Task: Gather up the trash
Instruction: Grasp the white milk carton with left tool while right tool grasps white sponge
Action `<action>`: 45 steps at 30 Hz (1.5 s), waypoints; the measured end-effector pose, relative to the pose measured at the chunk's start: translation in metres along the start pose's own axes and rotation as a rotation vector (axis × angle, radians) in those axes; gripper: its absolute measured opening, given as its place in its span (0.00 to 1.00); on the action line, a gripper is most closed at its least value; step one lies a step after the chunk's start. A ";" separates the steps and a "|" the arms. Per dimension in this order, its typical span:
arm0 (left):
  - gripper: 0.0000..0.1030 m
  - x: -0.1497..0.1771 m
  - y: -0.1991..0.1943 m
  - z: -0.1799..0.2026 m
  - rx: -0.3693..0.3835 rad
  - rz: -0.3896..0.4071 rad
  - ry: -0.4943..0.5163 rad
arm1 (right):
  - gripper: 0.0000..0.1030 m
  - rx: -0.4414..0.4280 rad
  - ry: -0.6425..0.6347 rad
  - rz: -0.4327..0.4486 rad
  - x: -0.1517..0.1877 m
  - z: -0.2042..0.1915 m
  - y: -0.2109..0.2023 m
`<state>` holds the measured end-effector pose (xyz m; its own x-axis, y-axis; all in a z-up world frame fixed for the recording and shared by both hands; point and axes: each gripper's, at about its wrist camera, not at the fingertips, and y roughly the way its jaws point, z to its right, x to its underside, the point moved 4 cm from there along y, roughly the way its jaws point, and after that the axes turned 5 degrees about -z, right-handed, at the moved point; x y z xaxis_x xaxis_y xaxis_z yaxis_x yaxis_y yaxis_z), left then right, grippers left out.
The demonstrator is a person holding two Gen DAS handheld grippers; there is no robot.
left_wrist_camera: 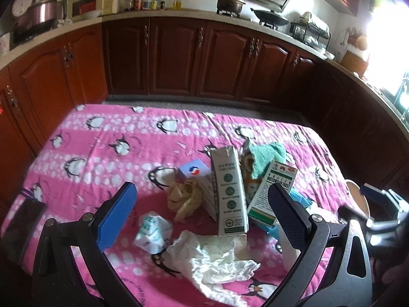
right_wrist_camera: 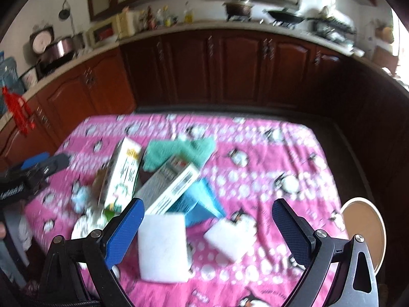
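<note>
trash pile on pink penguin cloth, both grippers' jaws spread, empty

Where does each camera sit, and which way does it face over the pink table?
Left wrist: rides the left gripper, facing forward over the trash pile, tall carton centred; both open fingers show, the right gripper at the right edge.
Right wrist: rides the right gripper, facing white foam blocks; open fingers show, the left gripper at the left edge.
Shared: pink penguin cloth, green towel, tall carton, kitchen cabinets.
</note>
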<state>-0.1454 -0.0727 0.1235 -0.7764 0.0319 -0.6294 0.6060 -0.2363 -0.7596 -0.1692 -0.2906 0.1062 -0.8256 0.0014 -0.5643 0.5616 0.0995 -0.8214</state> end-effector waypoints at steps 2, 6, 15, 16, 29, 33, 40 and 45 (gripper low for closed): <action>0.99 0.000 0.009 0.004 0.004 -0.017 -0.001 | 0.96 -0.015 -0.011 -0.033 0.007 -0.005 0.009; 0.99 -0.002 0.027 0.012 0.007 -0.049 0.002 | 0.96 -0.056 -0.020 -0.099 0.018 -0.013 0.026; 0.95 -0.004 0.069 0.025 -0.036 -0.125 0.052 | 0.83 -0.139 0.006 -0.182 0.031 -0.023 0.058; 0.93 -0.005 0.072 0.026 -0.040 -0.130 0.054 | 0.82 -0.146 0.015 -0.187 0.032 -0.021 0.059; 0.54 -0.001 0.089 0.027 -0.041 -0.181 0.053 | 0.55 -0.208 0.035 -0.230 0.035 -0.028 0.075; 0.37 -0.003 0.085 0.030 -0.038 -0.171 0.059 | 0.54 -0.211 0.042 -0.219 0.033 -0.027 0.070; 0.34 -0.006 0.063 0.029 -0.041 -0.132 0.077 | 0.54 -0.233 0.047 -0.166 0.022 -0.021 0.048; 0.34 -0.009 0.040 0.025 -0.026 -0.113 0.084 | 0.54 -0.251 0.063 -0.127 0.014 -0.015 0.031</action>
<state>-0.1189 -0.1067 0.1031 -0.8233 0.1379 -0.5507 0.5211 -0.2011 -0.8295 -0.1641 -0.2723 0.0742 -0.8948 0.0341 -0.4452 0.4285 0.3458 -0.8347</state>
